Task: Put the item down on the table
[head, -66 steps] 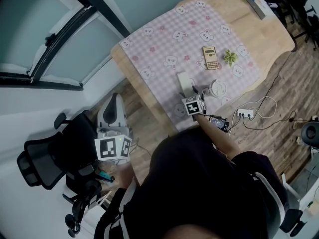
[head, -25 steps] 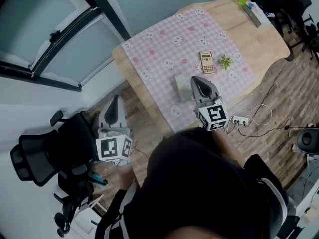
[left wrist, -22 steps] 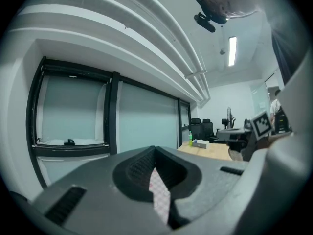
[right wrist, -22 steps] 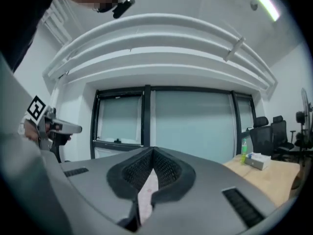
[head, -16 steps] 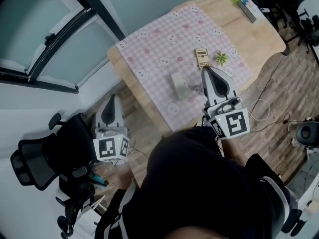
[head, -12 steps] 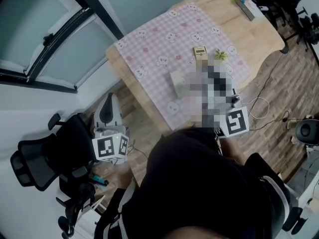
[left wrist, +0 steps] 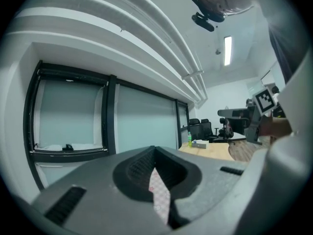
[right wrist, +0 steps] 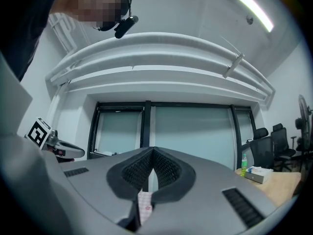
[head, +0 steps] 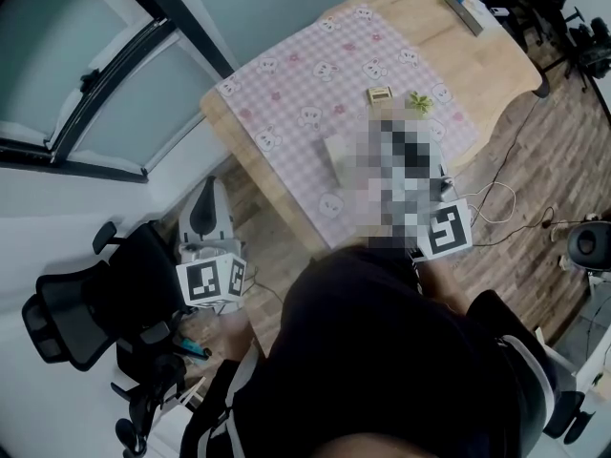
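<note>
The right gripper (right wrist: 152, 173) is seen closed, jaws together, with nothing between them but a sliver of pink cloth behind. The left gripper (left wrist: 157, 175) is likewise closed and empty, held off the table (head: 496, 60) toward eight o'clock, near an office chair (head: 67, 313). The item is taken to be the white block (head: 336, 149), lying on the checked cloth (head: 305, 84) at about ten o'clock from the right gripper's marker cube (head: 447, 229). The putting-down is judged finished, and only a withdrawal would be called for next. In the head view the right gripper's jaws and whatever lies beneath them are blurred out, so a second object there cannot be ruled out.
</note>
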### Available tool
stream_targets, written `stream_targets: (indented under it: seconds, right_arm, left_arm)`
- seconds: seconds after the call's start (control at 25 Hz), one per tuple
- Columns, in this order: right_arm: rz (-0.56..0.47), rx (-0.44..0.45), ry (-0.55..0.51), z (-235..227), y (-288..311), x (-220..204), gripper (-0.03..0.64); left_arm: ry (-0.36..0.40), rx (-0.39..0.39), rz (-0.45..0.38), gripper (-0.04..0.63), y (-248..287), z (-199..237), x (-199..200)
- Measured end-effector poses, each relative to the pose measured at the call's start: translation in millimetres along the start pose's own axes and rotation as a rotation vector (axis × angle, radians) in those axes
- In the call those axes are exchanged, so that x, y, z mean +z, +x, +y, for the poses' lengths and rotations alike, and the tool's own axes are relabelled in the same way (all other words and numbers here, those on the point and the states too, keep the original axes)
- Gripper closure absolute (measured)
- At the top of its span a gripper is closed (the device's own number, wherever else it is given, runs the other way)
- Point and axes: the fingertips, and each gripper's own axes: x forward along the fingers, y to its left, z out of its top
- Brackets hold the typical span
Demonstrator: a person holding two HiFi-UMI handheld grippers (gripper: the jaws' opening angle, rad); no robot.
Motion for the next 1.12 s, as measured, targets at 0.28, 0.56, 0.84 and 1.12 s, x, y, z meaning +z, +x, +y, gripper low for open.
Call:
stream_targets:
  seconds: [0.28,0.56,0.84,1.12]
  right_arm:
    - [0.004,0.01,-0.006,5.6,3.2,-2.5,0.601]
    - [0.011,0.003,0.006,1.2,2.5,-5.1,0.601]
    - [0.022,-0.02,0.008,-12.3,-0.6,-8.4,0.601]
    - [0.04,-0.028,0.025,-15.5,-3.5,-17.2,0.601]
  left_arm:
    - [0.003,-0.007,-0.015,0.597,0.0,2.6,2.1]
    - [0.008,-0.019,-0.011,0.597,0.6,0.7,2.7]
    - [0.013,-0.04,0.003,0.597,2.4,-2.3,-2.6]
    - [0.015,-0.057,0.011,0.597,4.5,-5.7,-6.2]
